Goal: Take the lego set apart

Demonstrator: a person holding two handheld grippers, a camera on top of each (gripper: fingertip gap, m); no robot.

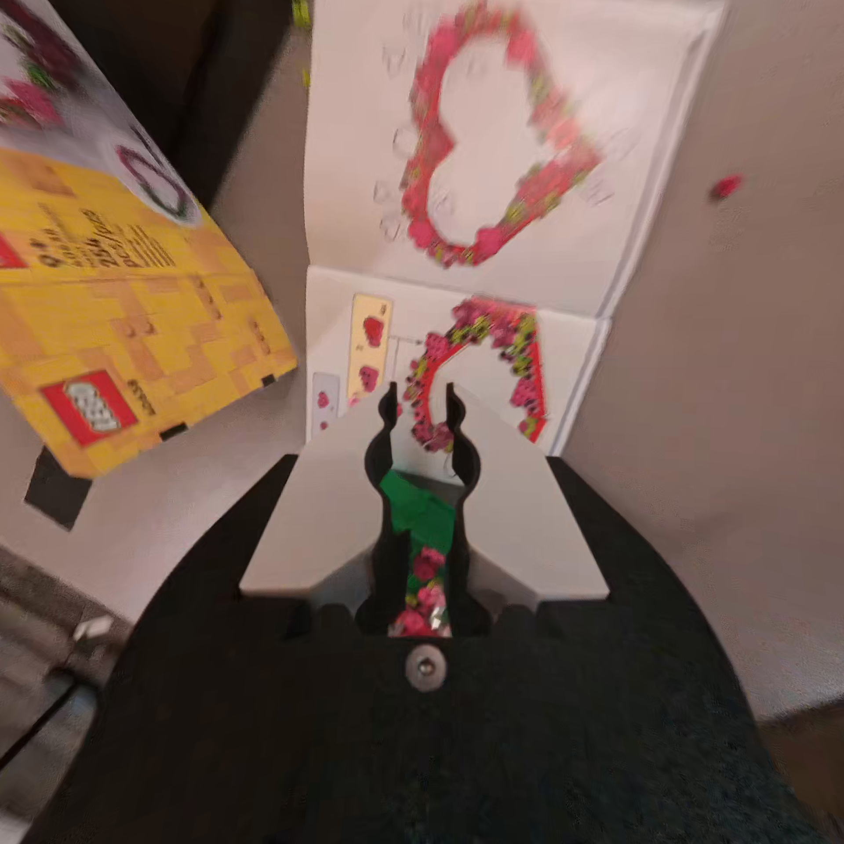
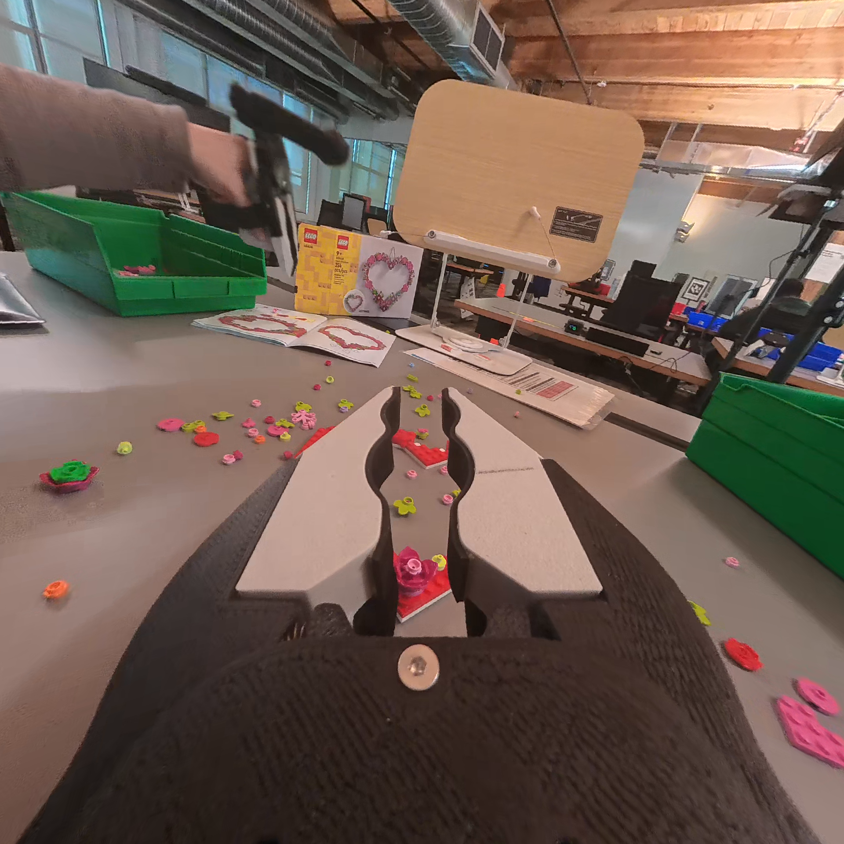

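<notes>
Both claws, left claw [image 1: 420, 388] and right claw [image 2: 421, 390], stand spread, empty, over studded plastic pieces [image 2: 422, 450].

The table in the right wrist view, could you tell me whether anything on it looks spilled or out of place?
Small loose lego pieces lie strewn over the grey table rather than in the green bin, which fits a set being taken apart. Nothing looks damaged.

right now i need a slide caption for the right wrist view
Open right gripper hovers above scattered lego pieces on the grey table, left gripper raised beside the green plastic bin.
</notes>
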